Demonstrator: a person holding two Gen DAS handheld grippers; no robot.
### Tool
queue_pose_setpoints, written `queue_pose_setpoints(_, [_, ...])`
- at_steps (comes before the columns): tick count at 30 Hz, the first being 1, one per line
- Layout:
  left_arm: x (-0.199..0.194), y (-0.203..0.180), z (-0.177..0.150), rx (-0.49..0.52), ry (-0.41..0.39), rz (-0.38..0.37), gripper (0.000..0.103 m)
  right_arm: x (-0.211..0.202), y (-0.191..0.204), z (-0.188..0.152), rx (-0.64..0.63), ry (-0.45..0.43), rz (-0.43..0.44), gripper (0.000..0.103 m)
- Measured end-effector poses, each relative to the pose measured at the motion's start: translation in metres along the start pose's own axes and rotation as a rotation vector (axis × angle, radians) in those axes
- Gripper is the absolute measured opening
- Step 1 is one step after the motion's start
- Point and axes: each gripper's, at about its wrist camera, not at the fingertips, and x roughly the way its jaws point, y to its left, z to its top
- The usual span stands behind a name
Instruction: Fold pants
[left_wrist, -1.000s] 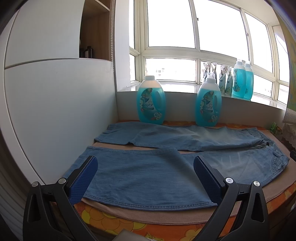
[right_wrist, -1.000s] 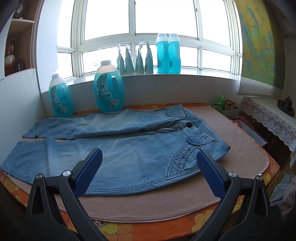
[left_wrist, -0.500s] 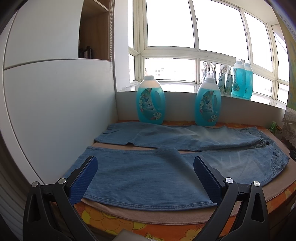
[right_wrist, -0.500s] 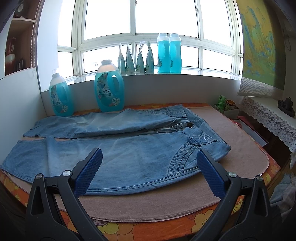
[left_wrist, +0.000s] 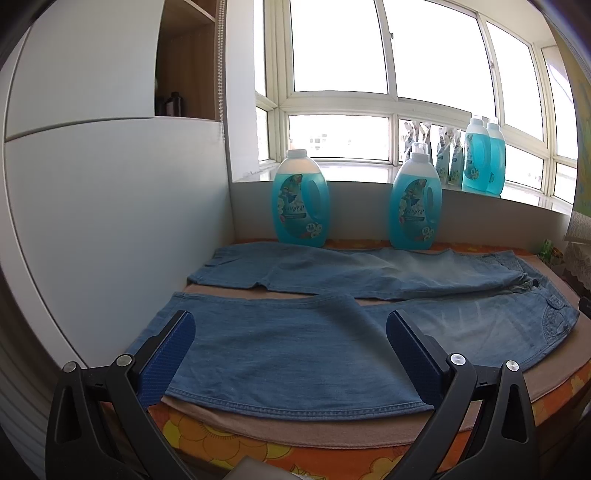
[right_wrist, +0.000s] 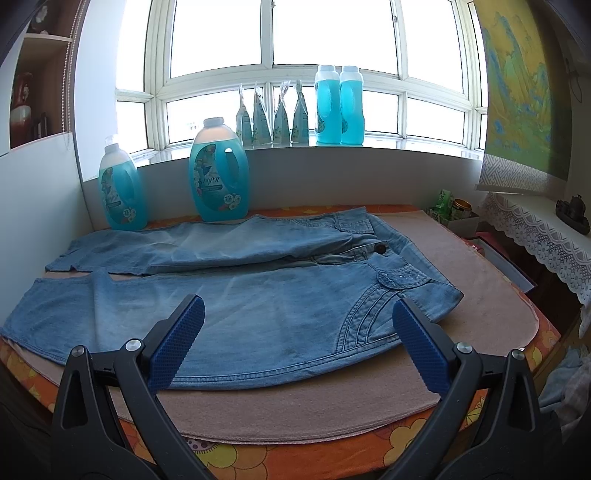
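Note:
Light blue denim pants (left_wrist: 295, 354) lie flat on a beige mat, legs spread apart and running left, waist to the right. They also show in the right wrist view (right_wrist: 258, 306), with the button and pocket at the right. My left gripper (left_wrist: 291, 332) is open and empty, above the near leg's hem end. My right gripper (right_wrist: 299, 321) is open and empty, above the near leg's thigh and hip part. Neither touches the cloth.
The beige mat (right_wrist: 461, 266) covers an orange flowered table. Two blue detergent bottles (left_wrist: 301, 199) (left_wrist: 415, 203) stand behind the far leg. More bottles and pouches (right_wrist: 338, 107) stand on the windowsill. A white cabinet wall (left_wrist: 110, 221) bounds the left side. A lace-covered shelf (right_wrist: 535, 229) is at right.

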Motion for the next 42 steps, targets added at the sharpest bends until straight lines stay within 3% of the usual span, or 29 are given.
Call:
queue_pose_setpoints(18, [0.022, 0.015, -0.001, 0.0, 0.025, 0.02, 0.103, 0.016, 0.011, 0.005, -0.033, 0.016, 0.058, 0.103])
queue_pose_setpoints(23, [0.034, 0.024, 0.001, 0.017, 0.021, 0.039, 0.103, 0.02, 0.011, 0.011, -0.069, 0.004, 0.032, 0.103])
queue_pose_setpoints(27, [0.042, 0.032, 0.001, 0.004, 0.024, -0.001, 0.103, 0.024, 0.011, 0.018, -0.089, -0.004, 0.017, 0.103])
queue_pose_setpoints(34, [0.058, 0.043, 0.0, -0.006, 0.05, -0.03, 0.102, 0.032, 0.02, 0.022, -0.149, -0.02, 0.111, 0.103])
queue_pose_setpoints(42, [0.075, 0.06, -0.006, -0.018, 0.114, -0.048, 0.082, 0.053, 0.045, 0.016, -0.226, 0.071, 0.216, 0.103])
